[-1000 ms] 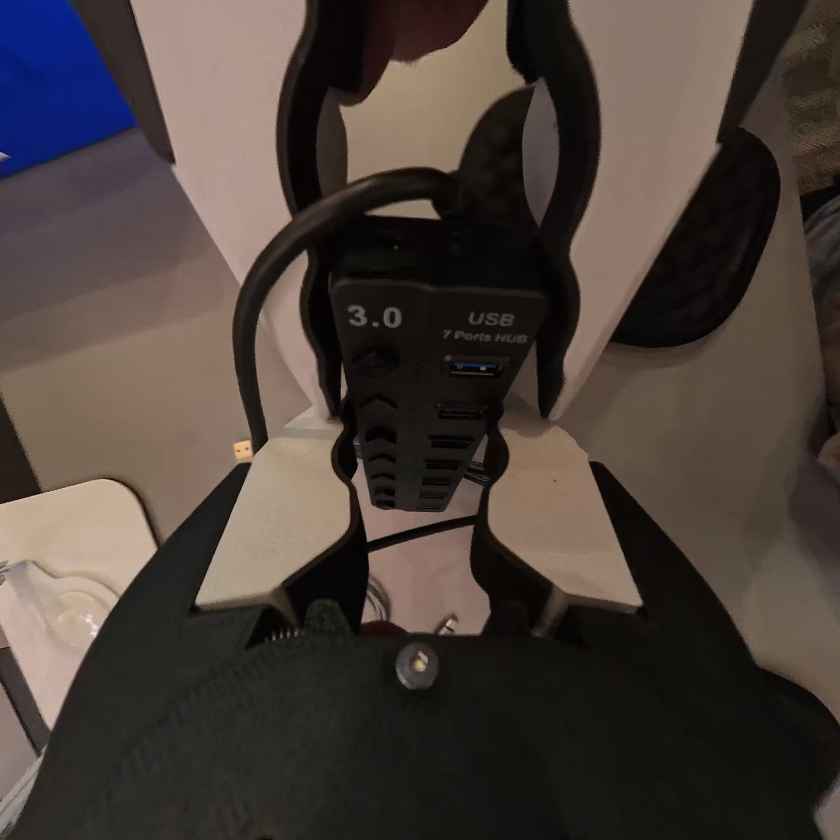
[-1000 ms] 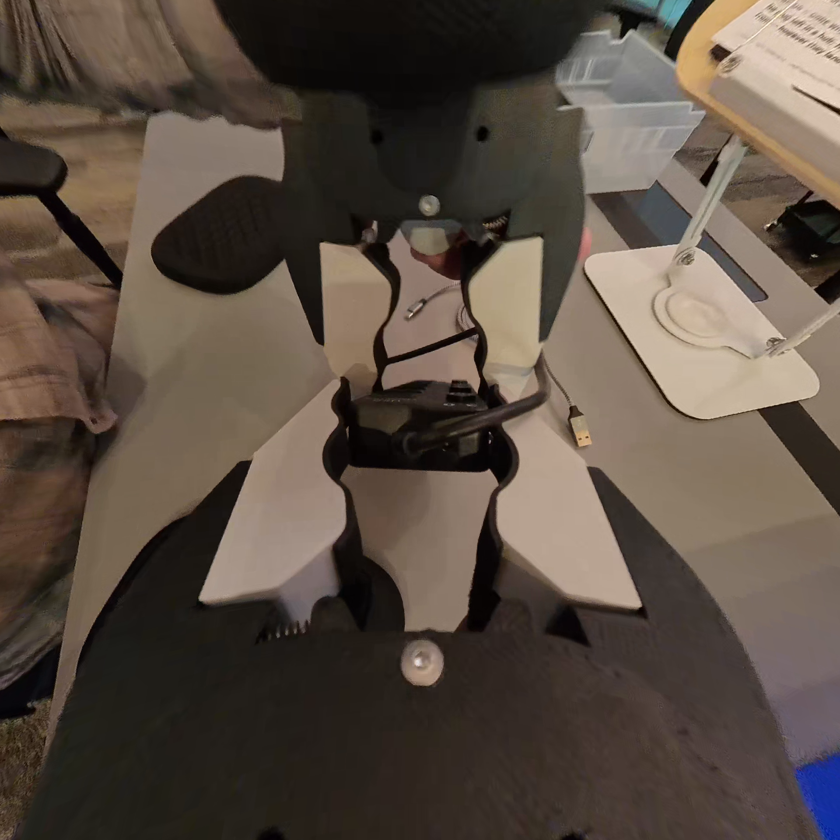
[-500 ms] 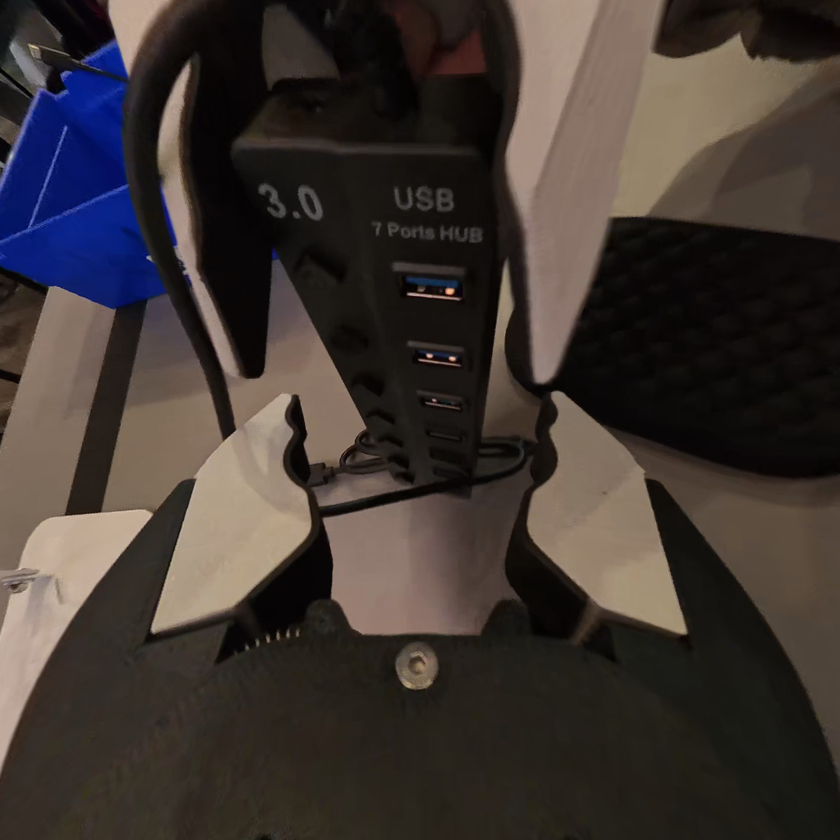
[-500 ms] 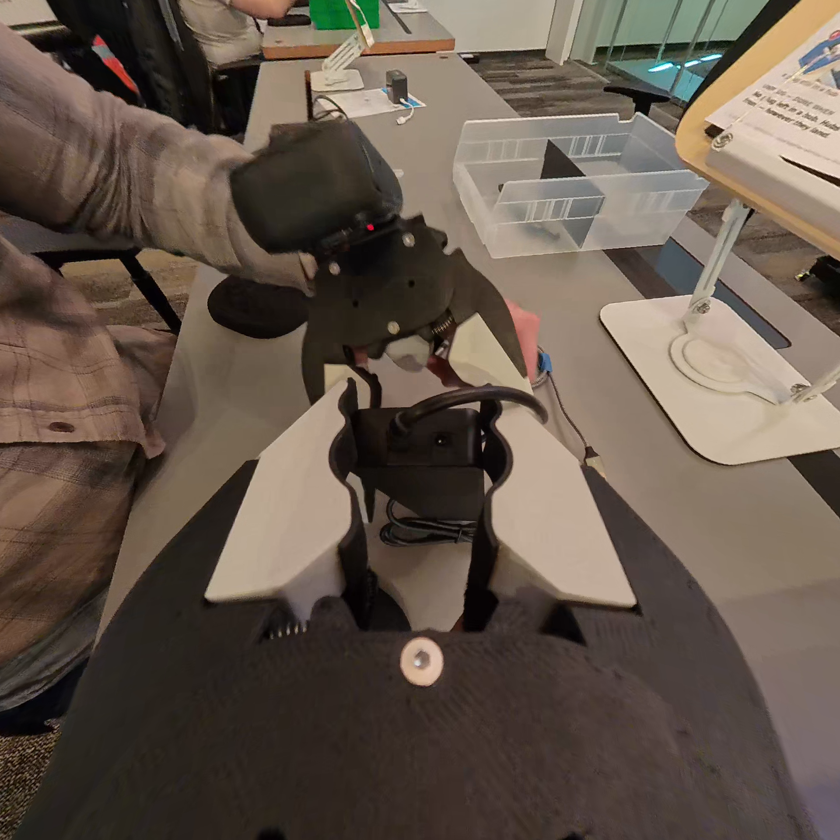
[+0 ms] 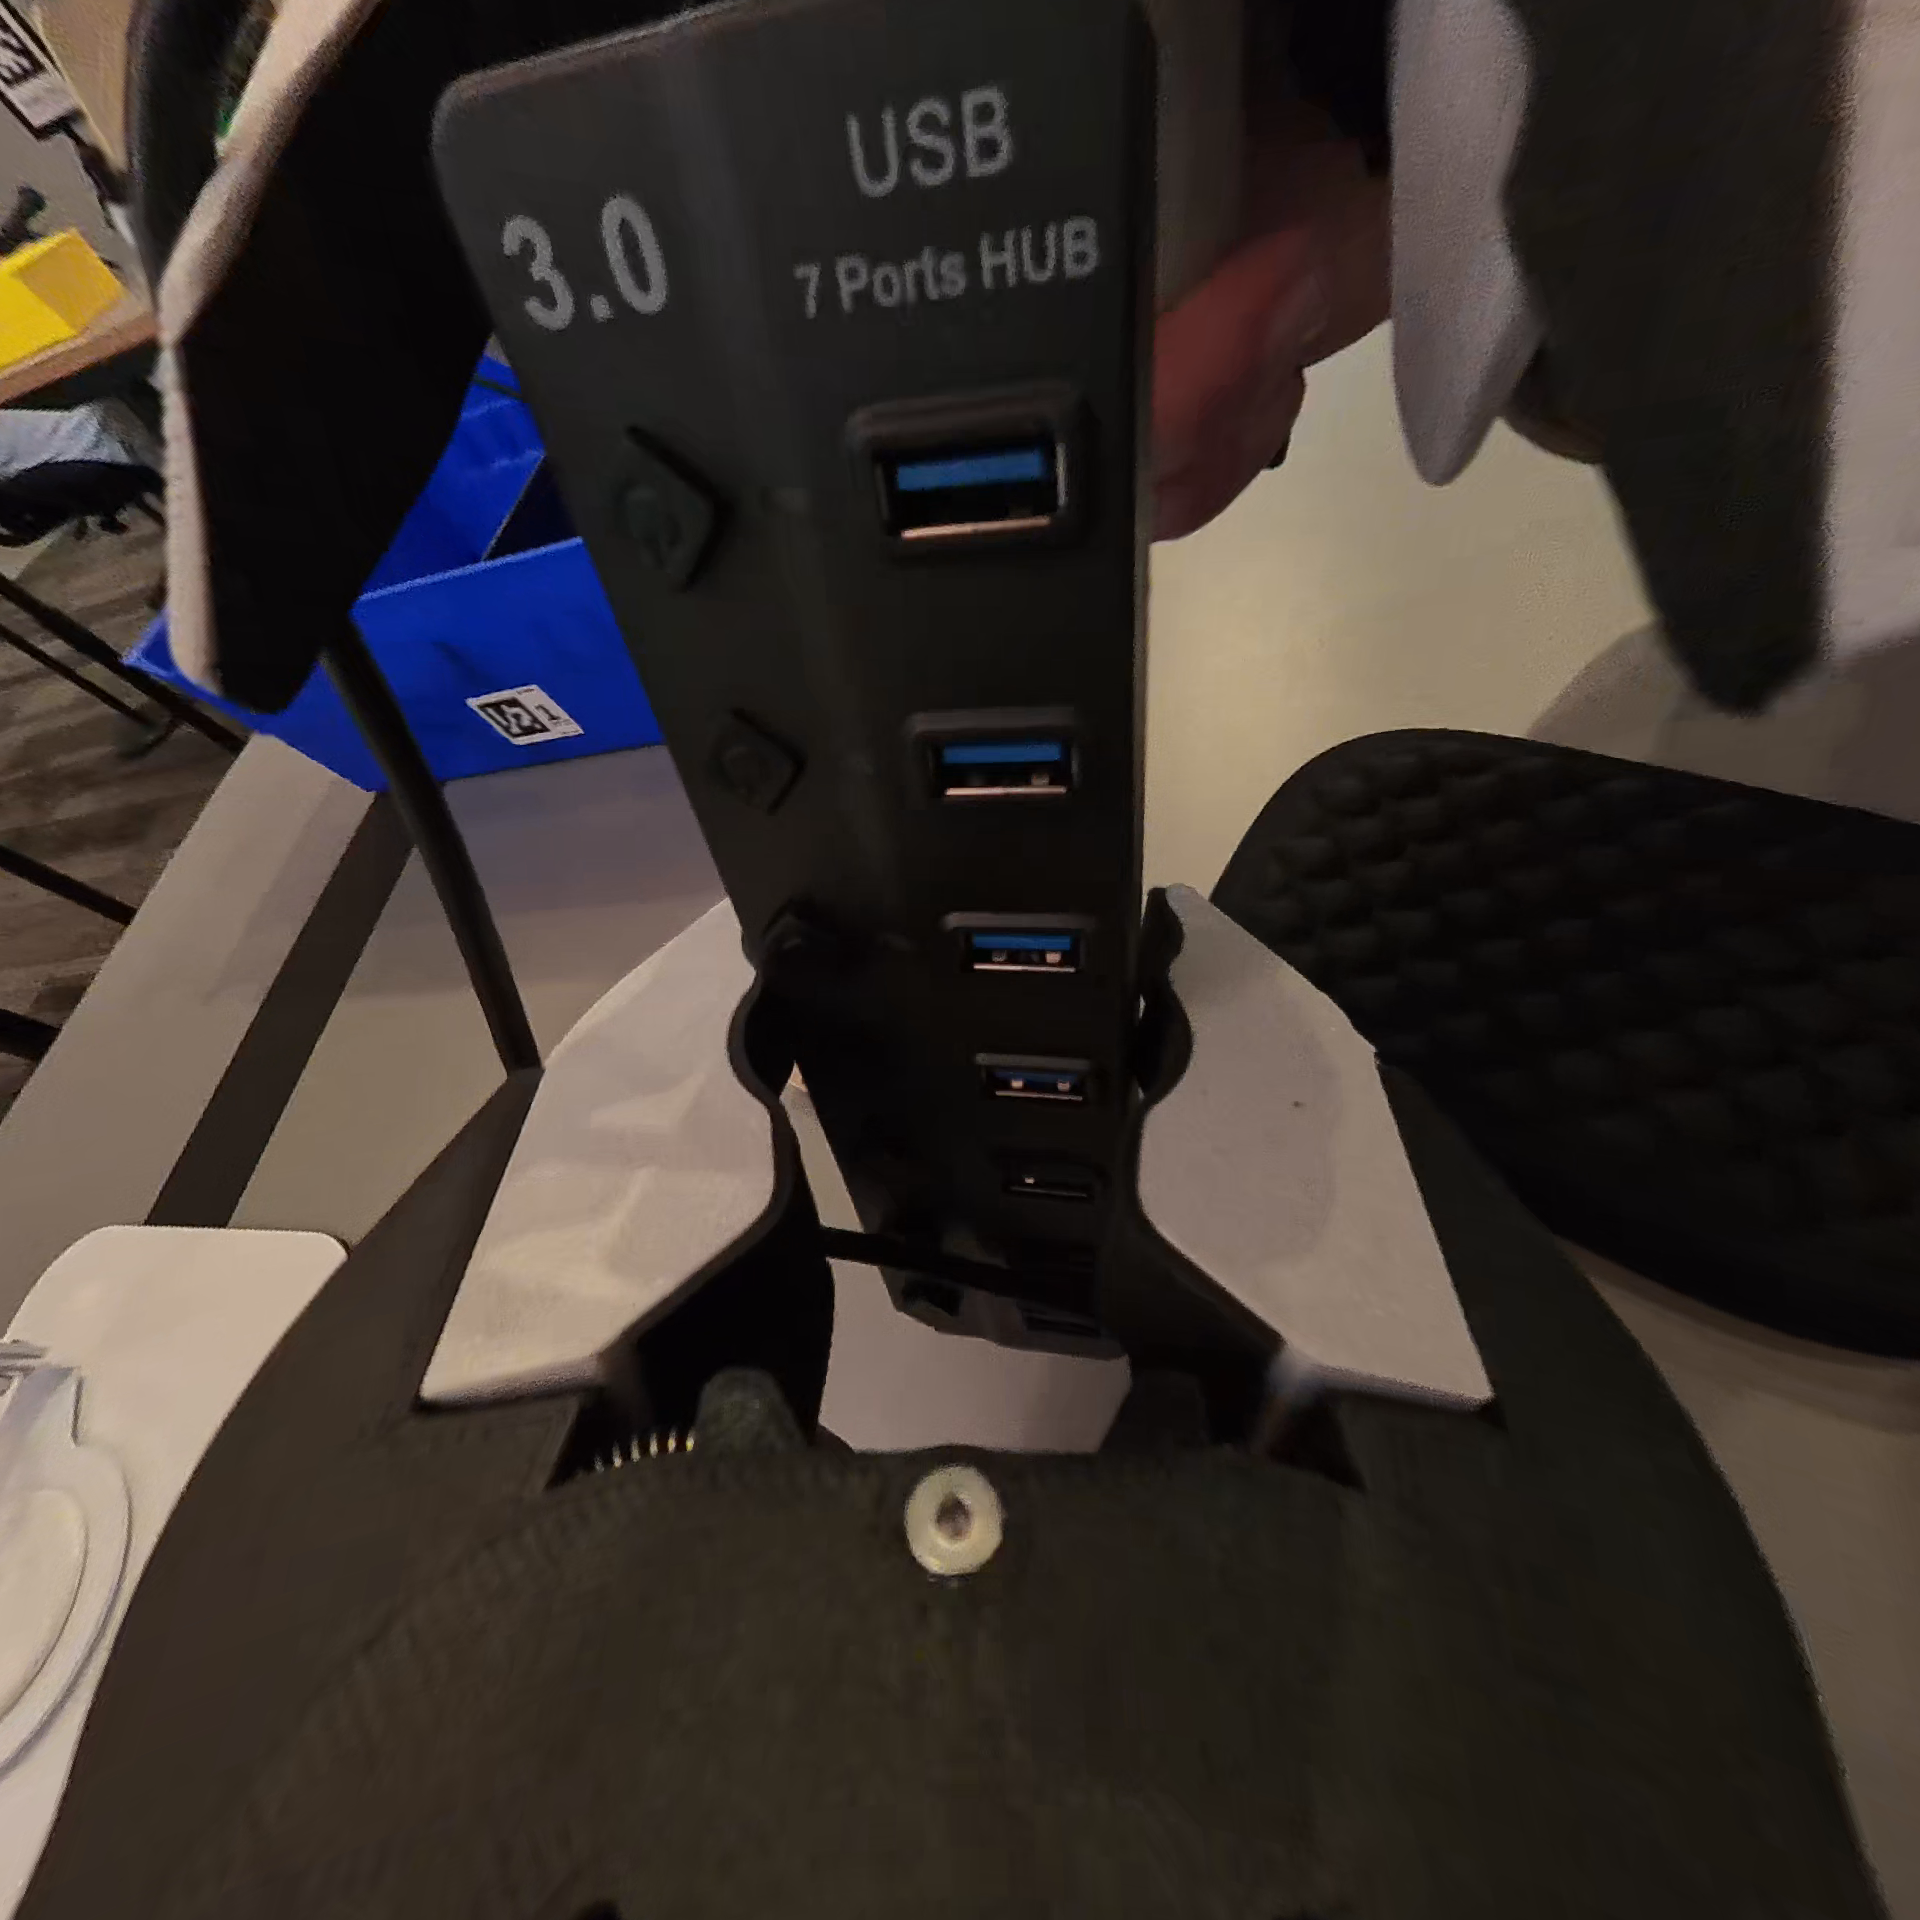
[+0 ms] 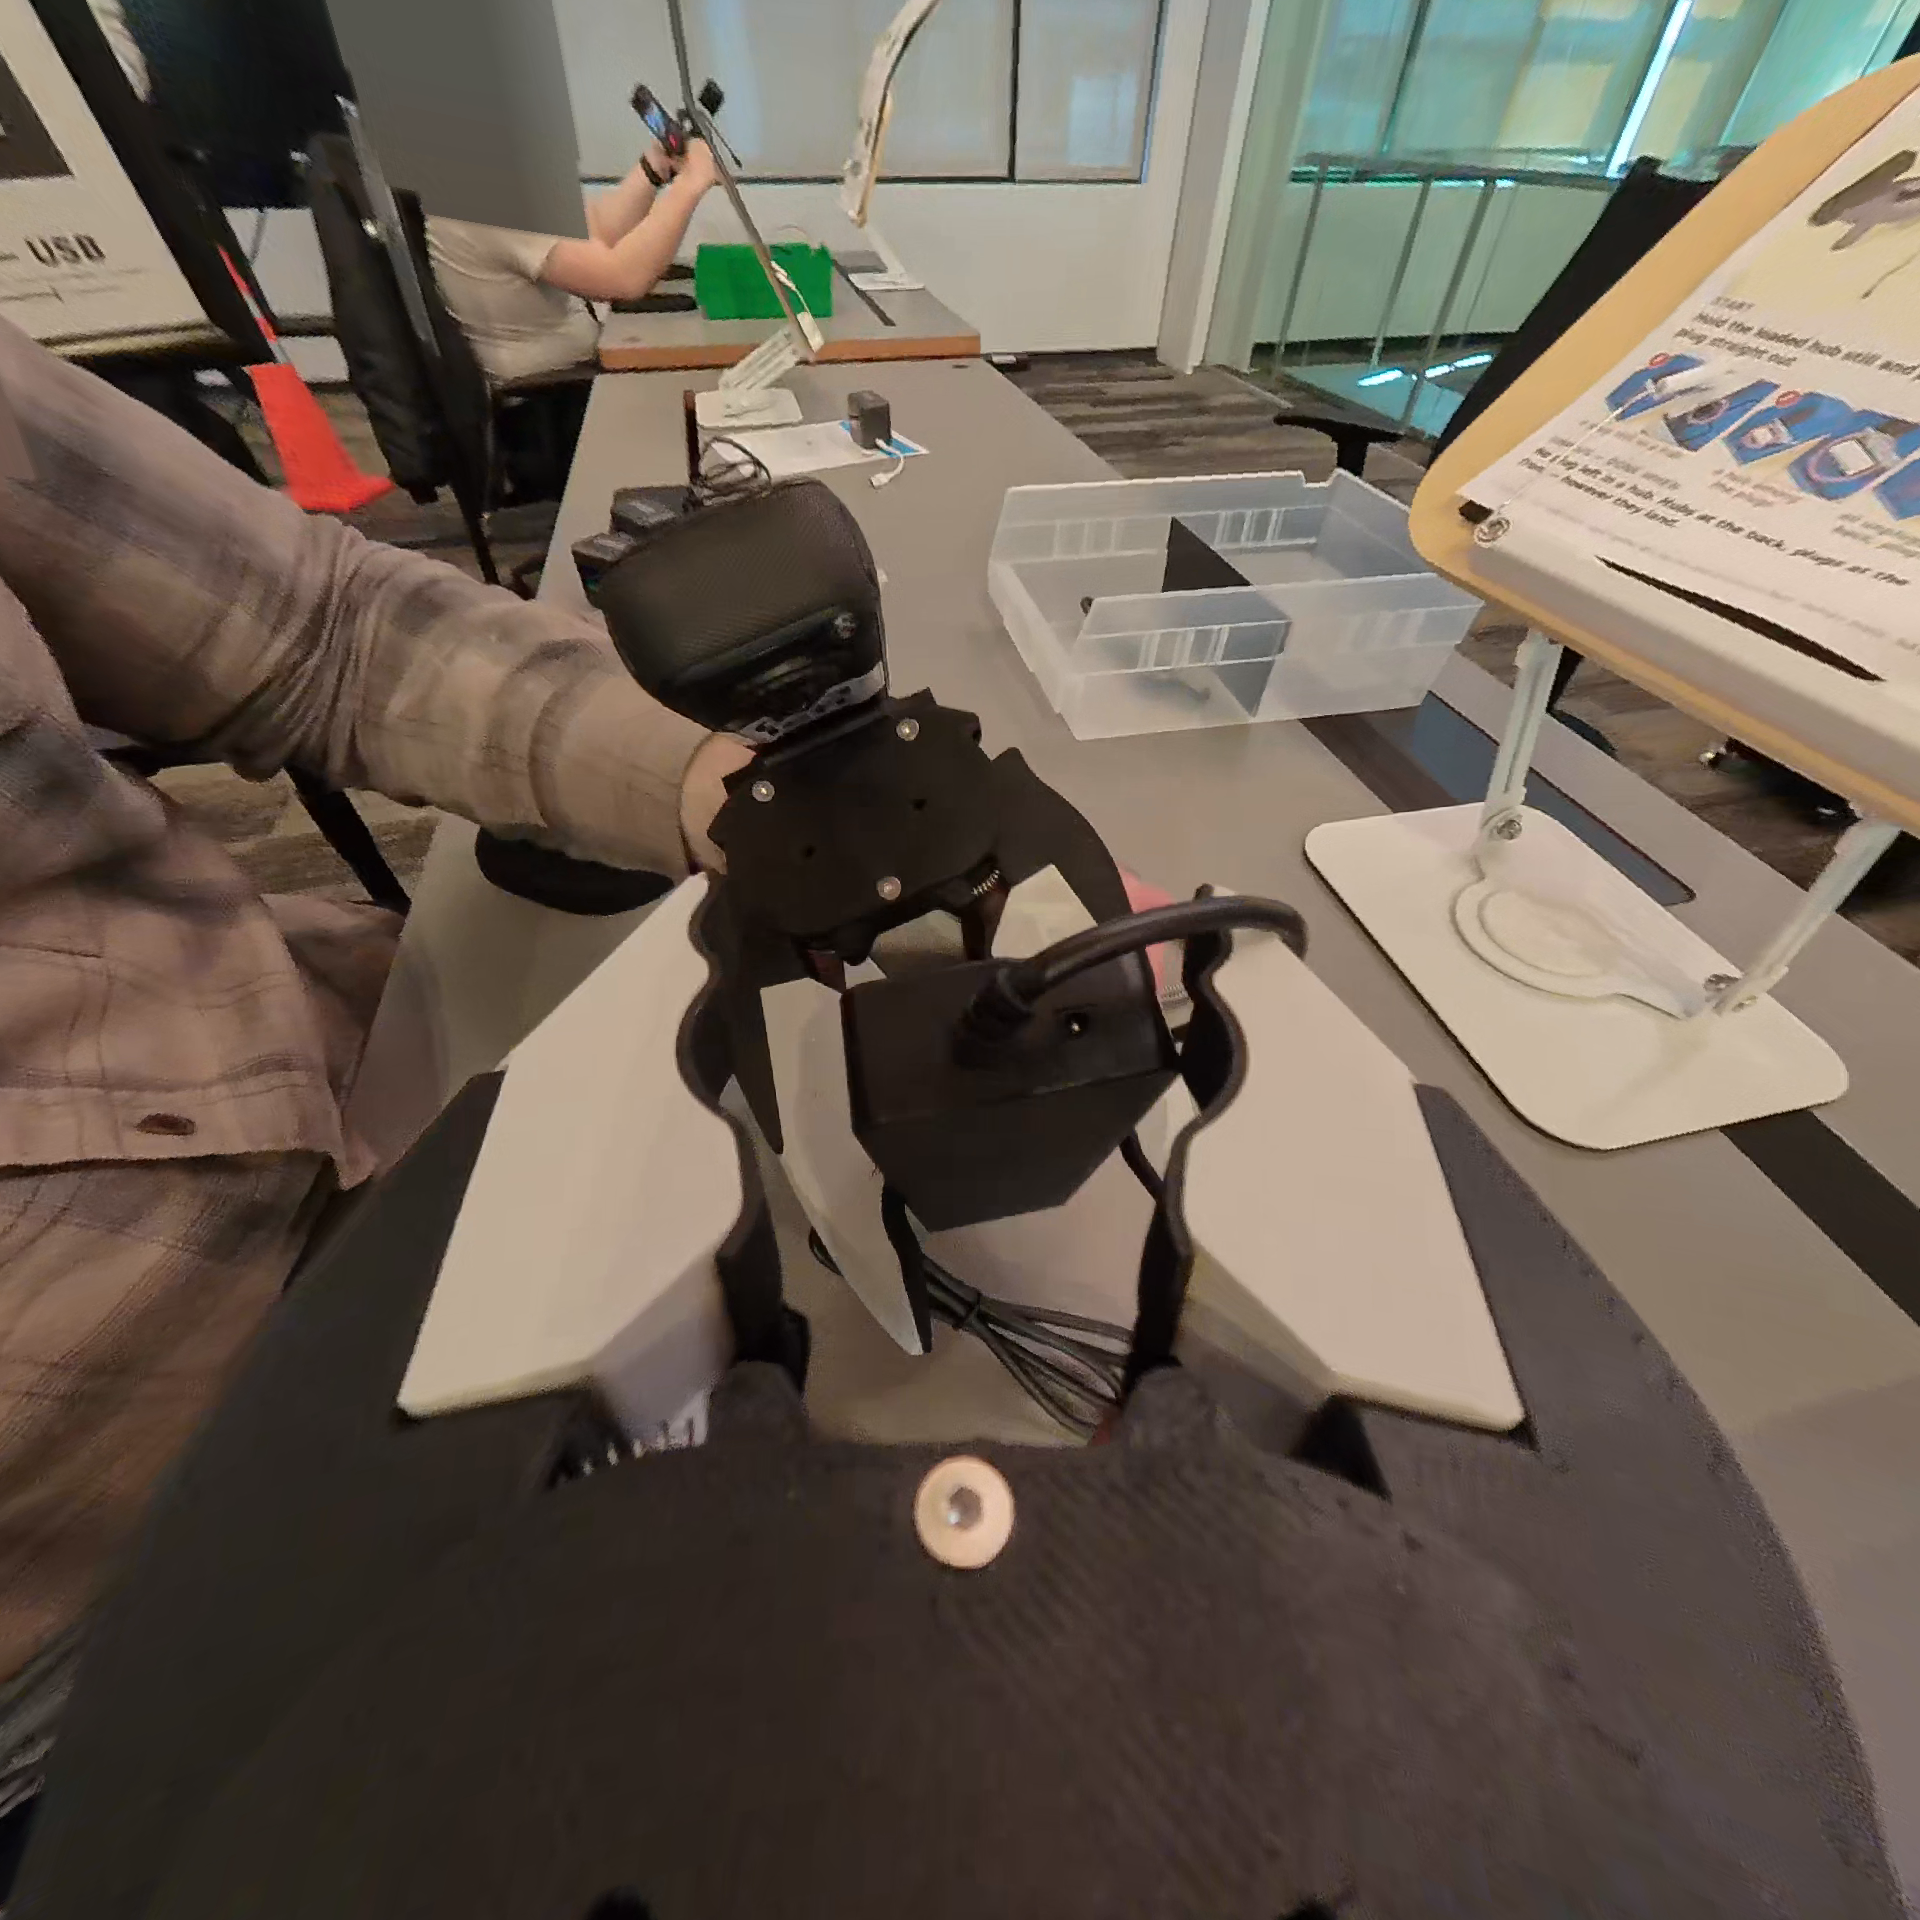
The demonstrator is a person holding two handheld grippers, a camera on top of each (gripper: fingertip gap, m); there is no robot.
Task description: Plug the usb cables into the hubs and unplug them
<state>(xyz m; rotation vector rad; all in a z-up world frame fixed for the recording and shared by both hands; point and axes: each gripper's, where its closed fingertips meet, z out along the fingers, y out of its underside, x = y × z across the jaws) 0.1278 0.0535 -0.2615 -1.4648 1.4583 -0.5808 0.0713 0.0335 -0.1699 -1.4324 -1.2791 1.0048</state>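
While the left gripper [image 5: 961,1081] clamps the hub's [image 5: 894,665] near end, its long axis points toward the spread-fingered right gripper [image 6: 961,1039].

Black hand-held gripper [image 6: 956,1049], white fingers [image 6: 582,1195], plaid sleeve [image 6: 343,665]

1. An open-plan office or lab: long grey desks [image 6: 1195,810] in rows, patterned carpet, glass partitions far right.
2. A seated person [image 6: 540,281] works far left; mesh chair [image 5: 1579,1018] nearby.
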